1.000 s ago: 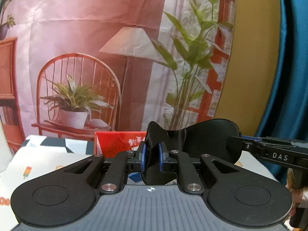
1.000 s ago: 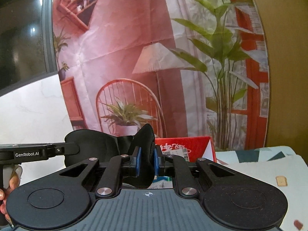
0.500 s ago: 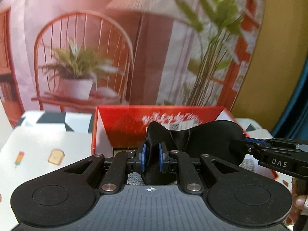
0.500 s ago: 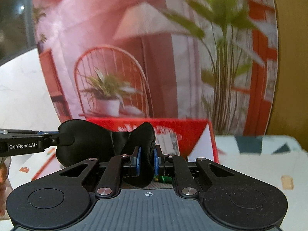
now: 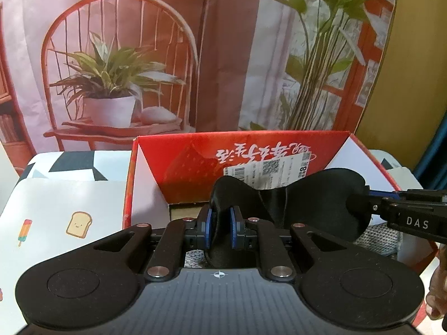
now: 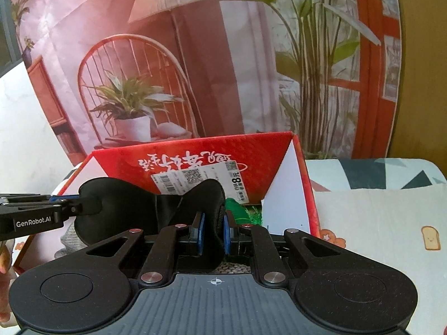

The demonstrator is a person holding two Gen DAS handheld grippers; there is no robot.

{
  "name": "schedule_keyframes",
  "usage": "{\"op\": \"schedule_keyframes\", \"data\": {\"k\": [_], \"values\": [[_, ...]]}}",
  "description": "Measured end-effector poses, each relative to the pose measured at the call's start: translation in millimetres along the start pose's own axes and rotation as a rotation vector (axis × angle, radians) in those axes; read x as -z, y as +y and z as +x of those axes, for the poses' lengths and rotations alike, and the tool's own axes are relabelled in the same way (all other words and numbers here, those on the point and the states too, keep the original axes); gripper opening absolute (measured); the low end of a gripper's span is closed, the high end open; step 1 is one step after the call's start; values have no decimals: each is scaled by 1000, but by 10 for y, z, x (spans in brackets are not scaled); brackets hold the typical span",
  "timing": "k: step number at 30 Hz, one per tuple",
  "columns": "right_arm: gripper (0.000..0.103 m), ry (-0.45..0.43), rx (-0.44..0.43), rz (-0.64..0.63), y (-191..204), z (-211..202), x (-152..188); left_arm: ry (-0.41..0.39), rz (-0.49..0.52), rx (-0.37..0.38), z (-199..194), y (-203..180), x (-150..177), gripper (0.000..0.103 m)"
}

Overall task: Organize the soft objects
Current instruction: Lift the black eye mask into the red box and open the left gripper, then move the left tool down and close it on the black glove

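Note:
A black padded eye mask (image 5: 307, 195) hangs stretched between both grippers over an open red cardboard box (image 5: 279, 150). My left gripper (image 5: 220, 230) is shut on the mask's left end. My right gripper (image 6: 213, 233) is shut on the mask's other end (image 6: 208, 203). In the left wrist view the right gripper (image 5: 371, 201) comes in from the right edge. In the right wrist view the left gripper (image 6: 75, 202) comes in from the left. Inside the box lie a grey knitted item (image 5: 377, 237) and a green item (image 6: 240, 209); the mask hides most of the box floor.
The red box (image 6: 195, 153) stands on a table with a patterned cloth (image 5: 69, 195) showing toast and ice-lolly prints. A printed backdrop (image 5: 167, 55) of a chair and plants hangs close behind. A hand (image 5: 435, 298) shows at the right edge.
Both grippers have tilted downward and moved forward with the mask. The red box, only partly visible at first, now fills the middle of both views beneath the mask.

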State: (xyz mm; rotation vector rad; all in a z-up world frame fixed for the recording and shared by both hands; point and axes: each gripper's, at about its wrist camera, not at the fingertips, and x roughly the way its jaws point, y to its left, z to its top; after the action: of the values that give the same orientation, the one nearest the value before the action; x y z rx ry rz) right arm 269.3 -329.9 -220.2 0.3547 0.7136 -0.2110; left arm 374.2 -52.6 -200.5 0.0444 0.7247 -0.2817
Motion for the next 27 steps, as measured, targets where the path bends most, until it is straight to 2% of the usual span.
{"op": "schedule_keyframes", "data": {"k": [4,5,7,9,11,15,20,27], "values": [[13,11,17,-4,-13,62,-3,6,9,-19,21,-6,3,15],[13,12,20,-2,-24,72,-5,3,13,-20,9,-2,-3,19],[15,0,21,3,-56,61,-11,-16,10,-27,-35,25,-15,30],[23,-16,55,-17,-49,22,-18,-28,13,-38,-77,46,-38,54],[27,-58,96,-57,-17,-62,-23,-47,-1,-69,-149,63,-55,66],[34,-117,106,-79,-4,-247,-32,-90,-5,-41,-383,59,-34,67],[35,-184,68,-61,-24,-551,25,-153,29,-23,-739,-5,107,68],[35,-255,34,-73,61,-905,290,-197,11,8,-1142,-77,421,68]]}}
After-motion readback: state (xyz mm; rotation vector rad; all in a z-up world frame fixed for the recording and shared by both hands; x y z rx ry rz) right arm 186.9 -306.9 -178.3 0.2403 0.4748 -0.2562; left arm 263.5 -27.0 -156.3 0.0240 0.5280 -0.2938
